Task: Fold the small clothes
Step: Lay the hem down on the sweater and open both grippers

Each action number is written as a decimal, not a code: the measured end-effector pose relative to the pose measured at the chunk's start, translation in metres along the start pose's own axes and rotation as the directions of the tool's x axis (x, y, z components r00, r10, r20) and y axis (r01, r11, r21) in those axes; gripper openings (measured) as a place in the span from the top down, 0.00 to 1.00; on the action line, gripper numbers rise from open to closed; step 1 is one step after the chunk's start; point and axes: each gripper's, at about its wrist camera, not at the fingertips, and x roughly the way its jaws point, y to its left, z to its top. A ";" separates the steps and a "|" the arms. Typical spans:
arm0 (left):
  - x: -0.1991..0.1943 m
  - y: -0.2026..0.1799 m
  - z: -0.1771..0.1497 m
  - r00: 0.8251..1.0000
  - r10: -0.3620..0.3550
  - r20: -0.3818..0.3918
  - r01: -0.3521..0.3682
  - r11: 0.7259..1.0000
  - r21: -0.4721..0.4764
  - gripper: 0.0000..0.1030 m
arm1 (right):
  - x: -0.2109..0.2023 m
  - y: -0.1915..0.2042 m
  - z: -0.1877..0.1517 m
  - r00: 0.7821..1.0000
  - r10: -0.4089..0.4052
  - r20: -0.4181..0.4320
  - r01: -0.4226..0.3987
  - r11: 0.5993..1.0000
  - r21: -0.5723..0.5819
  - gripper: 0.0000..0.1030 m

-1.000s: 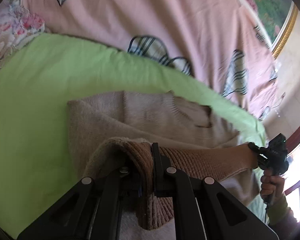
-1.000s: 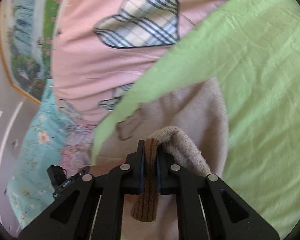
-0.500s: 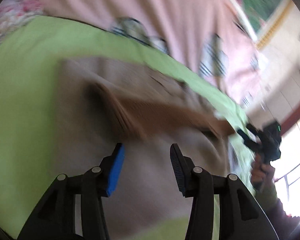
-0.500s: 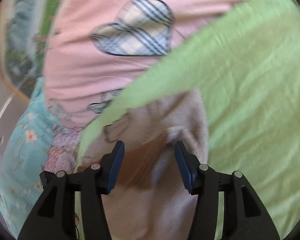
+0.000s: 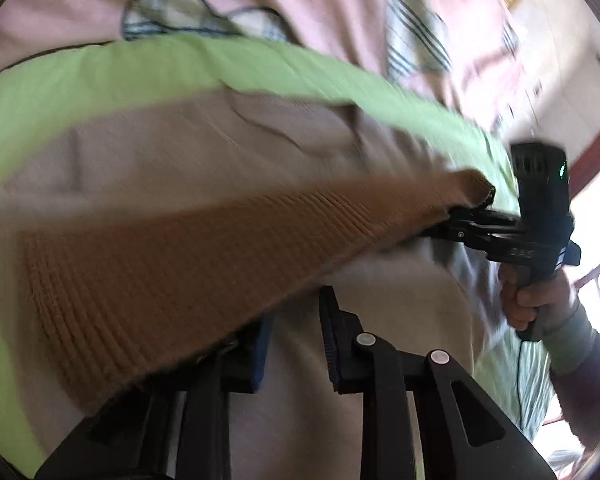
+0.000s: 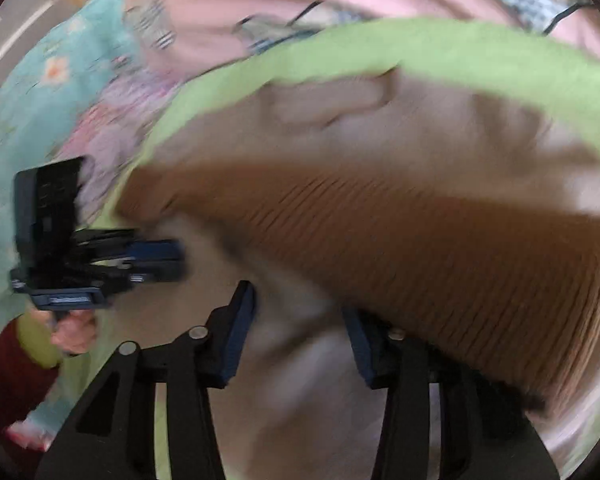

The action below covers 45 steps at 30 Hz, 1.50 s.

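1. Left wrist view, blurred: your left gripper (image 5: 296,344) sits at the bottom centre, its fingers standing a little apart. They have just been closing. The brown ribbed hem (image 5: 204,256) drapes over the left finger, but I cannot tell whether anything lies between the pads, and they are not pressing on it.
2. Your right gripper (image 6: 300,340), in its own view, has its fingers spread, having just narrowed a little. Beige knit lies below the gap, and the ribbed band runs over the right finger. No pinch is visible.
3. Where the garment is: the beige sweater (image 5: 204,148) lies on the green sheet (image 5: 100,76) spread over the pink bedcover (image 5: 300,4) of the bed. The ribbed hem runs as a diagonal band from lower left to right of centre in the left wrist view.
4. Step in hand, as I judge it: the bottom-to-top fold, with the hem brought up over the body and let go.
5. Next move, in my judgement: clear both sets of fingers from under the hem without dragging it, then check that the edge lies square before taking the side fold.
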 end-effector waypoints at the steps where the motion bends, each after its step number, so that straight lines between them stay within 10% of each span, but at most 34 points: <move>1: -0.002 0.011 0.010 0.999 0.027 0.024 -0.026 0.999 -0.022 0.82 | 0.000 -0.009 0.006 0.999 -0.042 0.022 0.042 0.999 0.009 0.55; 4: -0.006 0.043 0.032 0.987 0.136 0.089 -0.127 0.987 -0.099 0.80 | -0.006 -0.046 0.025 0.982 -0.134 0.131 0.117 0.984 0.131 0.59; 13: -0.053 0.084 0.014 0.955 0.181 0.237 -0.109 0.951 -0.290 0.75 | -0.053 -0.074 0.016 0.923 -0.214 0.319 0.101 0.936 0.336 0.59; 24: -0.085 0.009 -0.104 0.972 0.032 0.232 0.027 0.969 -0.244 0.66 | -0.078 -0.010 -0.059 0.965 0.017 0.262 -0.081 0.968 0.236 0.58; 45: -0.113 0.001 -0.238 0.972 -0.024 0.233 0.133 0.877 -0.462 0.43 | -0.113 0.002 -0.192 0.962 -0.003 0.273 -0.106 0.917 0.383 0.55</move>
